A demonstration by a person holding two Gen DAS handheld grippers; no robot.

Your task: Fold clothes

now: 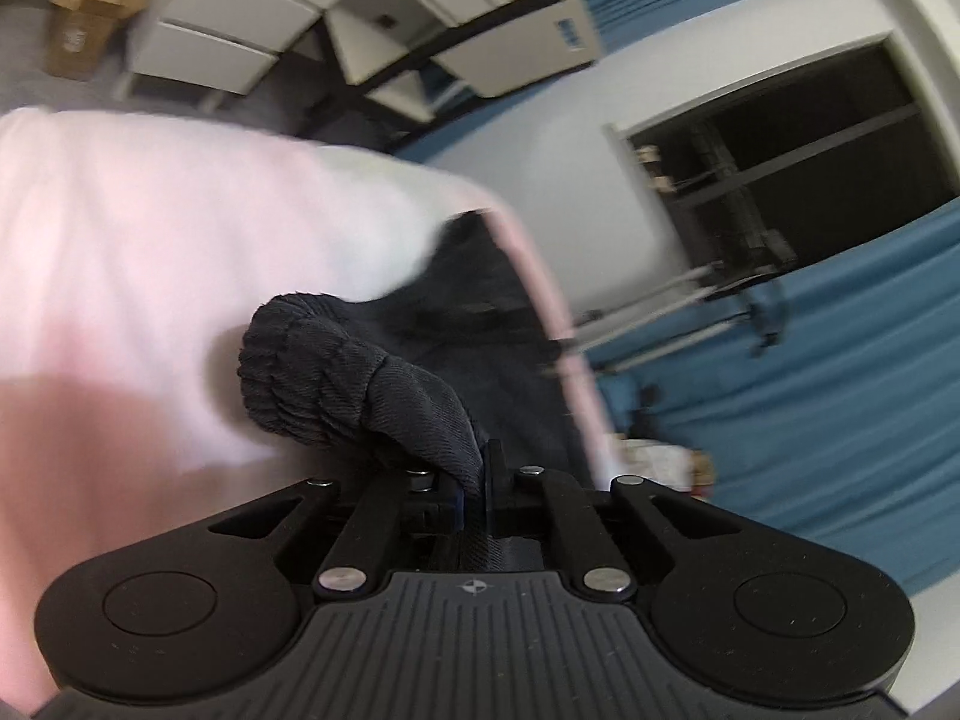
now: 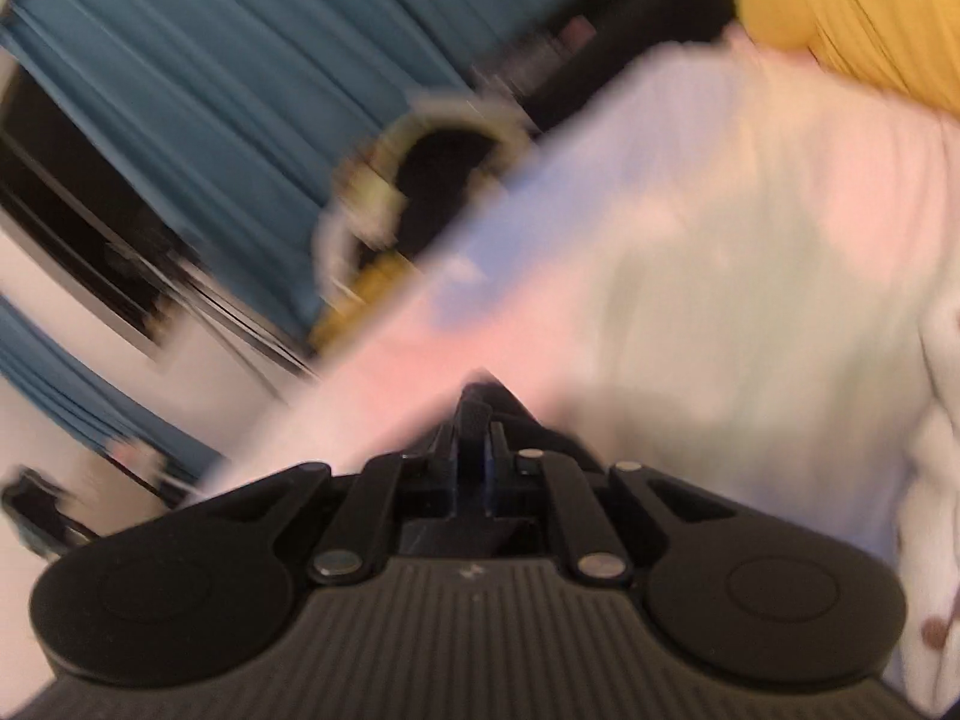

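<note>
My left gripper [image 1: 480,462] is shut on a dark ribbed garment [image 1: 336,372]. A bunched elastic edge bulges up to the left of the fingers, and more dark cloth hangs beyond them. The garment lies over a pale pink cover [image 1: 150,240]. The right wrist view is heavily blurred. My right gripper [image 2: 477,438] has its jaws together, and a small dark peak of cloth [image 2: 480,396] pokes out between the tips. It hangs over the same pink cover [image 2: 690,210].
A yellow garment [image 2: 852,6] lies at the far right of the cover, and a white buttoned garment [image 2: 942,420] lies nearer. Beyond the cover's edge are blue curtains [image 1: 810,390], white drawers [image 1: 222,30] and a cardboard box [image 1: 96,0]. A blurred pale ring [image 2: 420,180] lies past that edge.
</note>
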